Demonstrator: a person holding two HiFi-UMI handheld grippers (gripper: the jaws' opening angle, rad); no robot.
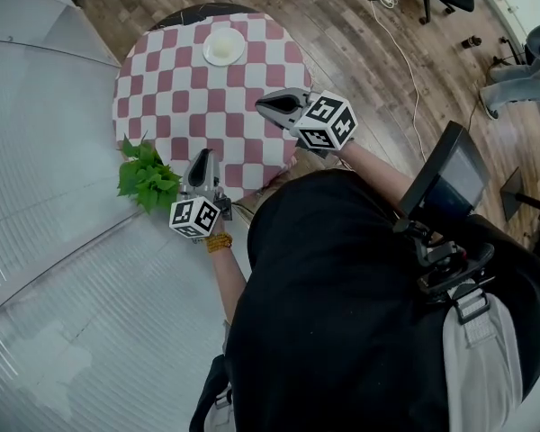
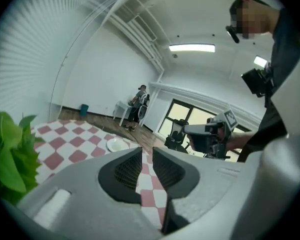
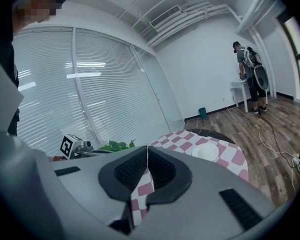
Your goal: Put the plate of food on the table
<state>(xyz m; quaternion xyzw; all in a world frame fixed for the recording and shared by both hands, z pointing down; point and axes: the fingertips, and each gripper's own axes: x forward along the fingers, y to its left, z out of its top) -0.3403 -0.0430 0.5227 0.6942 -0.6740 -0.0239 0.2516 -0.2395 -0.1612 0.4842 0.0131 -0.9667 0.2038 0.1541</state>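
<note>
our left claw (image 2: pixel 147 151) hangs with its jaws a narrow slit apart, nothing between them. our right claw (image 3: pixel 147 149) is pressed together, also empty. a green plant (image 1: pixel 147 178) stands just beside the left claw. well beyond both tips, the plate (image 1: pixel 223 47) sits on the checked table (image 1: pixel 180 88), so we judge the placing done.
</note>
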